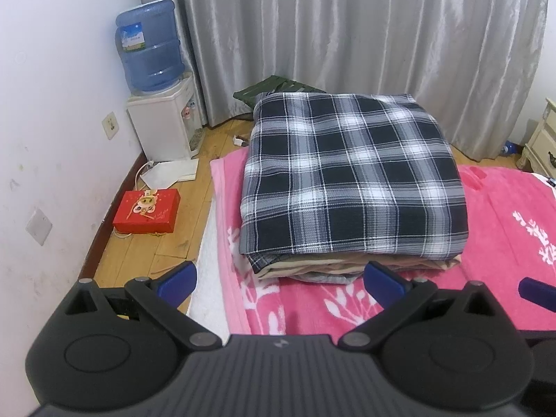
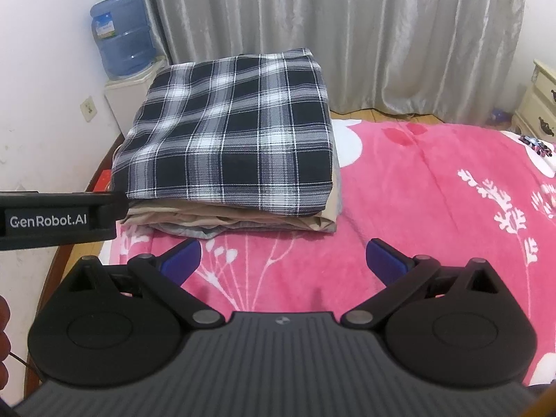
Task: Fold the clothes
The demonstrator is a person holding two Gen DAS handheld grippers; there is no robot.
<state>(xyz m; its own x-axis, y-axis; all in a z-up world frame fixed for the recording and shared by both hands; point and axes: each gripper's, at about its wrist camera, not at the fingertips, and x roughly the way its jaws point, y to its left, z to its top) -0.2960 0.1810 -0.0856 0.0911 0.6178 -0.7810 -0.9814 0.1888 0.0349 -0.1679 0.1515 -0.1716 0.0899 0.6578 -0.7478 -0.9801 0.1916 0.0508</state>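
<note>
left wrist: left gripper (image 1: 279, 279) spread wide, empty, just short of plaid stack (image 1: 351, 177) on pink blanket (image 1: 504, 243) | right wrist: right gripper (image 2: 282, 260) gaped, empty, near stack (image 2: 232, 139) | risk: a nudge could slide folded layers askew or off the bed edge

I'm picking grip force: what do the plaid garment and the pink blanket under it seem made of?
Plaid garment: seemingly woven cotton or flannel, matte; visible twill lines, crisp folded edges. Pink blanket: likely plush fleece, soft fuzzy nap with slight sheen. Both grippers, left and right, are open and empty.
</note>
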